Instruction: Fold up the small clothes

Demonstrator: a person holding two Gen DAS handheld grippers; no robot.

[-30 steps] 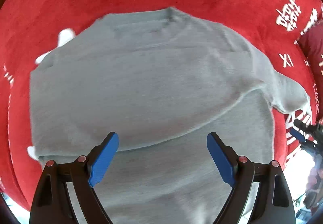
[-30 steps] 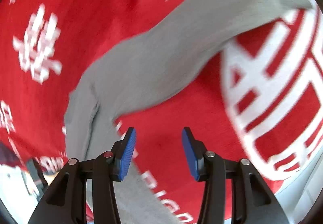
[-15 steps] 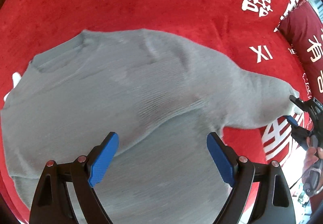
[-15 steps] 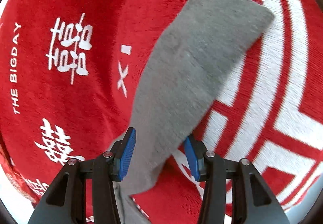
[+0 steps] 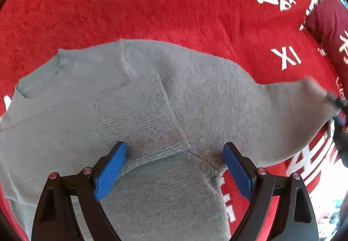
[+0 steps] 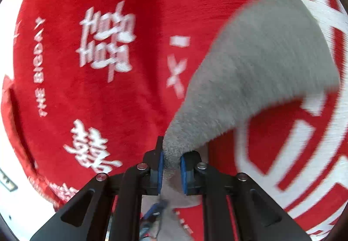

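A small grey knit sweater (image 5: 134,110) lies on a red blanket (image 5: 174,12) with white characters. One sleeve is folded across its chest, cuff near my left fingers. My left gripper (image 5: 174,167) is open, low over the sweater's body near the armpit. The other sleeve (image 5: 282,114) stretches to the right, where my right gripper (image 5: 339,110) shows blurred at its end. In the right wrist view my right gripper (image 6: 171,164) is shut on the grey sleeve (image 6: 261,71), which rises away from the jaws, lifted off the blanket (image 6: 97,88).
A dark red pillow (image 5: 330,23) with white characters lies at the far right. The blanket's edge and a pale floor (image 6: 6,154) show at the left of the right wrist view.
My right gripper has closed on the sleeve and lifted it. My left gripper has moved lower and closer to the sweater, towards the armpit.
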